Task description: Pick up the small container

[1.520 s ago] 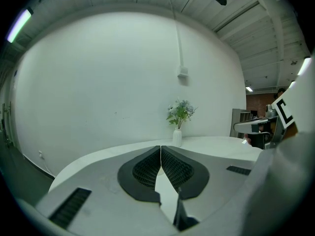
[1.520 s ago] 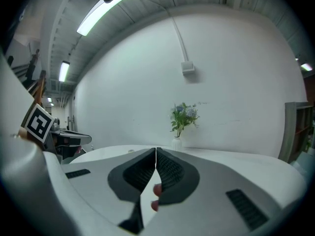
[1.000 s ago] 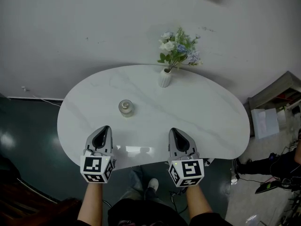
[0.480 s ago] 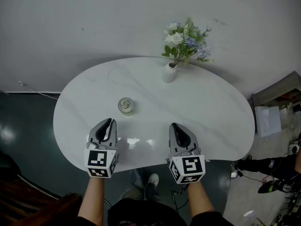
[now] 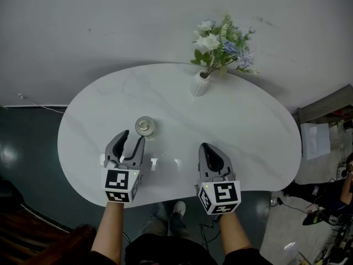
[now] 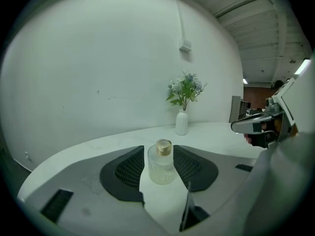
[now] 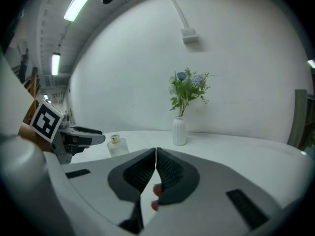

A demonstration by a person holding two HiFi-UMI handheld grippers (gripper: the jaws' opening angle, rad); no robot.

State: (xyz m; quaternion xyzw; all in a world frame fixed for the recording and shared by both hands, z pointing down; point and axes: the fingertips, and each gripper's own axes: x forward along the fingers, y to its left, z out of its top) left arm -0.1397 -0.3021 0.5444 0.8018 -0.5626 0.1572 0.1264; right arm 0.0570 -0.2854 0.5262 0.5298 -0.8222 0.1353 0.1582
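Observation:
The small container (image 5: 145, 127) is a clear glass bottle with a gold cap, standing upright on the white oval table (image 5: 248, 131). My left gripper (image 5: 132, 138) is open just short of it; its jaws have just been opening. In the left gripper view the bottle (image 6: 161, 163) stands in line with the gap between the pads (image 6: 130, 168), touching neither. My right gripper (image 5: 207, 147) hovers over the table's near edge to the right, shut with nothing in it; its jaws meet (image 7: 155, 154) in its own view, where the bottle (image 7: 117, 145) shows far left.
A white vase of flowers (image 5: 199, 84) stands at the table's far edge against the wall. Dark floor lies left of the table. A grey shelf (image 5: 325, 112) and cables sit at the right.
Both grippers moved forward over the table. The left gripper's jaws went from shut to open and now stand close to the bottle. The right gripper stays shut.

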